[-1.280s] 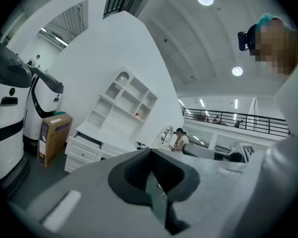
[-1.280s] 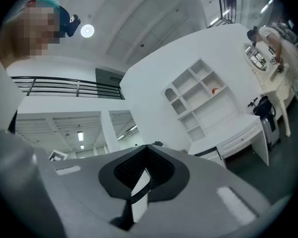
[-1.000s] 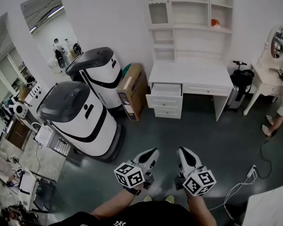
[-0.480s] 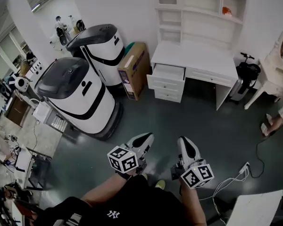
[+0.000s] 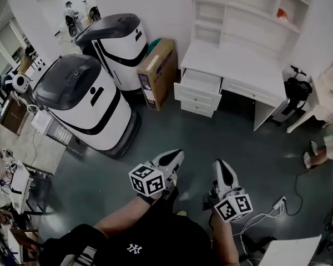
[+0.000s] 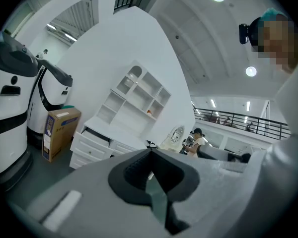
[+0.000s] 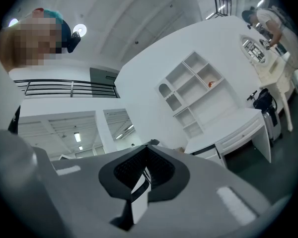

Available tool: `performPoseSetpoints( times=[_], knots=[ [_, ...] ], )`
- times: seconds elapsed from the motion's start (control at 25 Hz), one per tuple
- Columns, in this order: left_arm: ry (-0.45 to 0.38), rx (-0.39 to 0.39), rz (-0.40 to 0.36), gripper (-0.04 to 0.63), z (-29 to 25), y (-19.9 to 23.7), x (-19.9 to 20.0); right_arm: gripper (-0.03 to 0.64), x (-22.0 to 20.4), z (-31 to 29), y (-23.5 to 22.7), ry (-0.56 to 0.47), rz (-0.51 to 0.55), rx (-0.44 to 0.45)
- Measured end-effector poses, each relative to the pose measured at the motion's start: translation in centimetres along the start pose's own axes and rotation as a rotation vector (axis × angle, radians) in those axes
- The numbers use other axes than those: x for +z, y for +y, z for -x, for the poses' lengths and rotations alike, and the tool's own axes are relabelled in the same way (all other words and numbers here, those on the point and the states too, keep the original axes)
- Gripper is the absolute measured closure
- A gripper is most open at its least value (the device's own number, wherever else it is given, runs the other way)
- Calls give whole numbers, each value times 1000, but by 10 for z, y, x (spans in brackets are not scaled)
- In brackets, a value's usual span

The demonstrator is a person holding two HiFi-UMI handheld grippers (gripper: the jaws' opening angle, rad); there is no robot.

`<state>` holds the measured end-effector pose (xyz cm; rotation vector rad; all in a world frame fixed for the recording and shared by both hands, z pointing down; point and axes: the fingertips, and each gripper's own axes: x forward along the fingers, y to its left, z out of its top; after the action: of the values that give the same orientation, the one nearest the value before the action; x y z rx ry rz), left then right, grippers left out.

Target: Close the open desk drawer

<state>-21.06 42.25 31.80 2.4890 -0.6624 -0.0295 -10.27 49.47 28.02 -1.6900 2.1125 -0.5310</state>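
A white desk [image 5: 241,65] with a shelf unit stands against the far wall. Its top left drawer [image 5: 200,82] is pulled out, and the two drawers below it are closed. Far from the desk, both grippers are held low near the person's body, over the dark floor. My left gripper [image 5: 175,155] is shut with nothing between its jaws, and so is my right gripper [image 5: 220,166]. The left gripper view shows the shut left gripper [image 6: 150,170] and the open drawer [image 6: 92,134] in the distance. Past the shut right gripper [image 7: 146,170], the right gripper view shows the desk [image 7: 228,128].
Two large white-and-grey robot machines [image 5: 80,101] [image 5: 119,37] stand left of the desk, with a cardboard box [image 5: 155,71] between them and it. A black bag [image 5: 297,90] and a person's leg [image 5: 324,146] are at the right. A power strip [image 5: 278,204] lies on the floor.
The head view has shifted, so the desk and the robot machines now sit further right and higher. Both grippers stay shut near the body, the left slightly raised.
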Motion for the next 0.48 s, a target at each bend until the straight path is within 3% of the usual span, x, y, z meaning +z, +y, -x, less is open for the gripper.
performPoseSetpoints(
  times=[0.24, 0.48],
  knots=[
    [24, 4, -11, 591, -66, 71, 31, 594, 7, -90, -33, 30, 14, -14],
    [83, -38, 29, 590, -137, 134, 55, 594, 20, -174, -64, 41, 26, -65]
  ],
)
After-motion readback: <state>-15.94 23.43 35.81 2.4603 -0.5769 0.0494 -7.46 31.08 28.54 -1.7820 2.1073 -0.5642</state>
